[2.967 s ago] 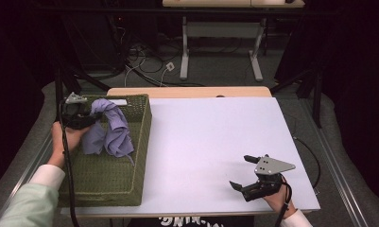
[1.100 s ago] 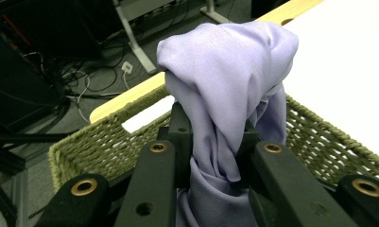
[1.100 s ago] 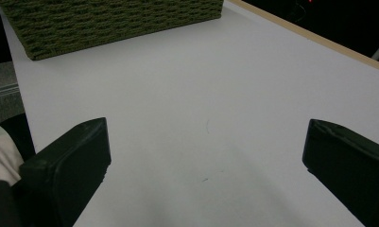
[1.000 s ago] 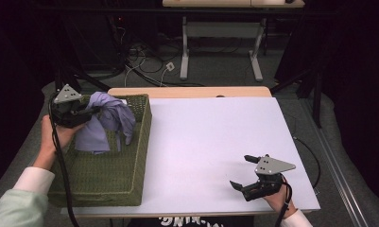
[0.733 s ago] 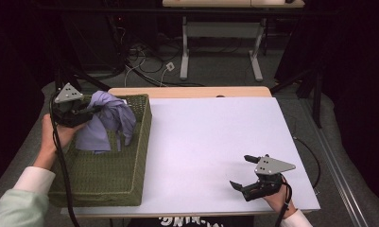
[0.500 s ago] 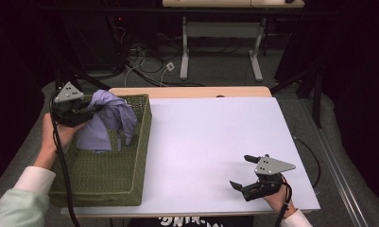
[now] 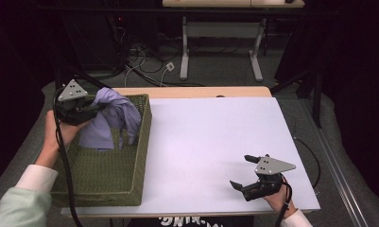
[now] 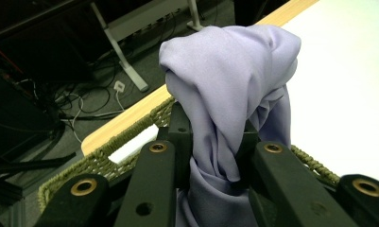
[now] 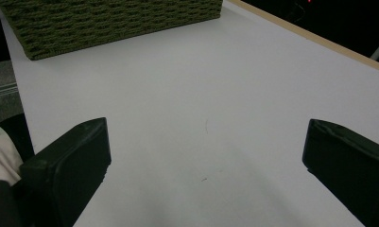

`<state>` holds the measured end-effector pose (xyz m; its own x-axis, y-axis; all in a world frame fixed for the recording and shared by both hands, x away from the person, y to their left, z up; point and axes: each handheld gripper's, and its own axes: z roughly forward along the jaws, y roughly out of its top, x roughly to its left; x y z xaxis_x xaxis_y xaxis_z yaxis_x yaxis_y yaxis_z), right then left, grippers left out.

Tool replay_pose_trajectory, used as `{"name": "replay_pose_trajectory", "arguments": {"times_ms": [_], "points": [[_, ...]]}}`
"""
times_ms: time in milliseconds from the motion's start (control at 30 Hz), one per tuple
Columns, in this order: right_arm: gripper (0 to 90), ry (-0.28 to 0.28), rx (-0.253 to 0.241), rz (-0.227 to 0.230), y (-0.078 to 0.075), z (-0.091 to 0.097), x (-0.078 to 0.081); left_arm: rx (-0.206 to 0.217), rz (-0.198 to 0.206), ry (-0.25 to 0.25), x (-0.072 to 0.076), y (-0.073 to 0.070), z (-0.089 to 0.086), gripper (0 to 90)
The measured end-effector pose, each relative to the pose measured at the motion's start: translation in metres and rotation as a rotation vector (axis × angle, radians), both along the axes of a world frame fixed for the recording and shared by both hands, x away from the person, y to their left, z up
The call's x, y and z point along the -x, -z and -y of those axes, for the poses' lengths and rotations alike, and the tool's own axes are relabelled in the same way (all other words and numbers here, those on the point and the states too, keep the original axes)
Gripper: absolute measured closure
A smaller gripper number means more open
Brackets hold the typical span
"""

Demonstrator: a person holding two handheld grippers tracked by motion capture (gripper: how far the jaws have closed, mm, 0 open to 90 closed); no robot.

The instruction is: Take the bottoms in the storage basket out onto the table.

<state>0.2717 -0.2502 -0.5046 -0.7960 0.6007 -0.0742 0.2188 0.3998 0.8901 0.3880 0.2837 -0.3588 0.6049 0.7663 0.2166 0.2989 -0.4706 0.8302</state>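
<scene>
A lilac cloth [image 7: 110,118] hangs over the far left part of the green woven basket [image 7: 130,175], bunched at the top and trailing down inside. My left gripper [image 7: 93,108] is shut on the cloth and holds it above the basket's back rim. In the left gripper view the cloth [image 8: 229,94] is pinched between the two black jaws, with the basket rim [image 8: 107,151] behind. My right gripper [image 7: 241,172] rests low over the white table near the front right, jaws wide open with nothing between them. The right gripper view looks across the tabletop [image 9: 215,94] to the basket wall [image 9: 107,23].
The white tabletop [image 7: 211,137] stretches between the basket and the right gripper. A wooden strip [image 7: 201,91] edges the table's far side. Cables and desk legs [image 7: 185,52] lie on the floor behind the table.
The left gripper has lifted the cloth higher and a little to the left, out of the basket's bottom. The right gripper has stayed where it was.
</scene>
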Motion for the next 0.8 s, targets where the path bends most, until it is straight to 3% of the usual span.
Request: {"name": "replay_pose_trajectory", "arguments": {"times_ms": [167,800], "points": [[1.5,0.0,0.001,0.001,0.0,0.0,0.0,-0.017,-0.009,0.024,0.0,-0.003,0.003,76.8],[1.6,-0.005,0.002,-0.007,0.001,-0.001,-0.001,0.007,0.02,0.074,0.003,-0.016,0.013,76.9]]}}
